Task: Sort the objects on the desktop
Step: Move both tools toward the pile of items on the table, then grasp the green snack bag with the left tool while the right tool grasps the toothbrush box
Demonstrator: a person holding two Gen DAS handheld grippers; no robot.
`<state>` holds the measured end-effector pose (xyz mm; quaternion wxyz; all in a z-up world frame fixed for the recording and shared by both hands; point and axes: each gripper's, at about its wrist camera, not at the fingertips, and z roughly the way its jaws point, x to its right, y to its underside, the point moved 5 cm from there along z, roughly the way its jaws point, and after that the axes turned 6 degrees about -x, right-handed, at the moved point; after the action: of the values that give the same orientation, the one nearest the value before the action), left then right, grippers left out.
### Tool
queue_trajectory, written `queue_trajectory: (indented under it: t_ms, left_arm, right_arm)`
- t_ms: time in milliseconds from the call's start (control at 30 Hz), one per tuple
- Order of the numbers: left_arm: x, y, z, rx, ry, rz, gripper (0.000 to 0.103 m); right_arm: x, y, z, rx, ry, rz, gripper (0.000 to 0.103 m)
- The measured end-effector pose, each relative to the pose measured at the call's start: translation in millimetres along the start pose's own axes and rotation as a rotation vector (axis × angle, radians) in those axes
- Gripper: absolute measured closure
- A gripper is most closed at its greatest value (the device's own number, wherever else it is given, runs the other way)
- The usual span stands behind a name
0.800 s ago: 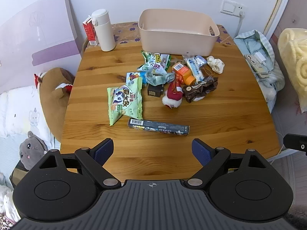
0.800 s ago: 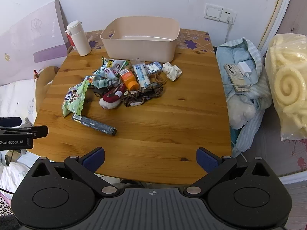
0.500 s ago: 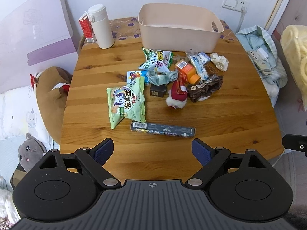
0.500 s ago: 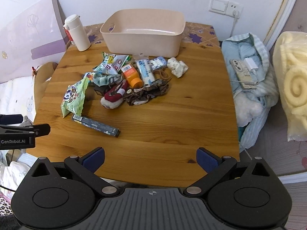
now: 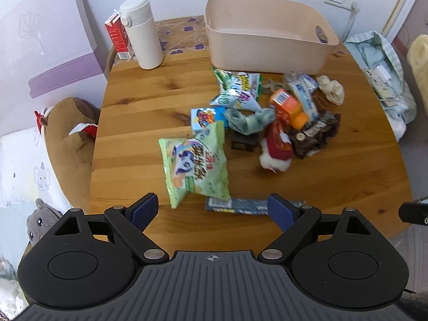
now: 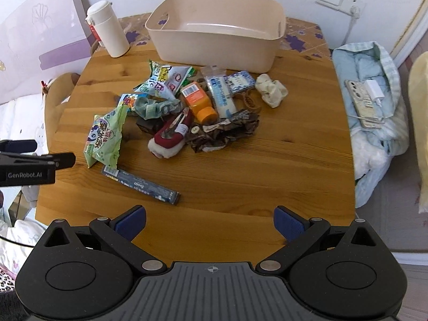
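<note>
Both tools hang above the near edge of the wooden tabletop (image 6: 281, 165) with nothing between their fingers. The left hand-held gripper (image 5: 212, 210) has its jaws spread wide, its blue pads standing over the near end of a green snack bag (image 5: 196, 167) and a long dark blue box (image 5: 240, 205), without touching either. The right hand-held gripper (image 6: 210, 222) is likewise spread wide and empty, above bare wood nearer the front edge.

The clutter lies in a loose heap in the middle of the tabletop. In the right wrist view, the green snack bag (image 6: 105, 137) sits at the left edge of the heap, with the long dark blue box (image 6: 141, 184) just in front of it, angled across the wood. Behind them are a white and green snack packet (image 6: 165, 80), a small blue packet (image 6: 129, 100) and a grey-green scrunchie (image 6: 155, 107). An orange bottle (image 6: 199, 101) lies on its side beside a white and blue tube-shaped pack (image 6: 222, 95) and a blue-patterned tissue pack (image 6: 239, 80). A red and white slipper-shaped plush (image 6: 169, 136) rests against a crumpled brown wrapper (image 6: 224, 133). A cream bundle of cloth (image 6: 271, 92) lies at the right of the heap.

A beige plastic bin (image 6: 214, 45) stands at the far side, just behind the heap. A white thermos (image 6: 108, 29) stands to its left, in front of a red carton (image 5: 117, 38).
</note>
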<state>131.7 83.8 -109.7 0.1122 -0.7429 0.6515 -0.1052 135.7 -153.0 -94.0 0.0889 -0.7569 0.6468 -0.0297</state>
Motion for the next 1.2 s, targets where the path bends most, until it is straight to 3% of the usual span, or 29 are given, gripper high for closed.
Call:
queue_trajectory:
  t_ms: [167, 433, 667, 900, 1067, 1200]
  left_arm:
    - [-15.2, -15.6, 19.8, -0.023, -0.003, -0.013, 0.013]
    - [-34.9, -31.3, 57.2, -0.071, 0.0, -0.032, 0.013]
    - [-42.9, -40.0, 87.8, -0.095, 0.009, -0.014, 0.013]
    - [-51.7, -43.7, 116.9, -0.112, 0.049, -0.028, 0.013]
    - [-52.8, -48.9, 131.4, -0.118, 0.094, -0.042, 0.013]
    - [-48.5, -52.4, 146.9, -0.126, 0.107, -0.029, 0.013]
  right_arm:
    - [-13.9, -15.9, 20.2, -0.002, -0.002, -0.063, 0.0]
    - [-37.7, -37.9, 59.8, 0.016, -0.079, -0.204, 0.0]
    - [-72.6, -38.0, 106.0, -0.022, -0.092, -0.415, 0.0]
    - [-95.2, -33.9, 145.2, -0.056, -0.125, -0.531, 0.0]
    - [-110.2, -26.7, 162.1, -0.058, -0.131, -0.616, 0.009]
    - [-117.4, -23.3, 178.0, -0.076, -0.124, -0.675, 0.023]
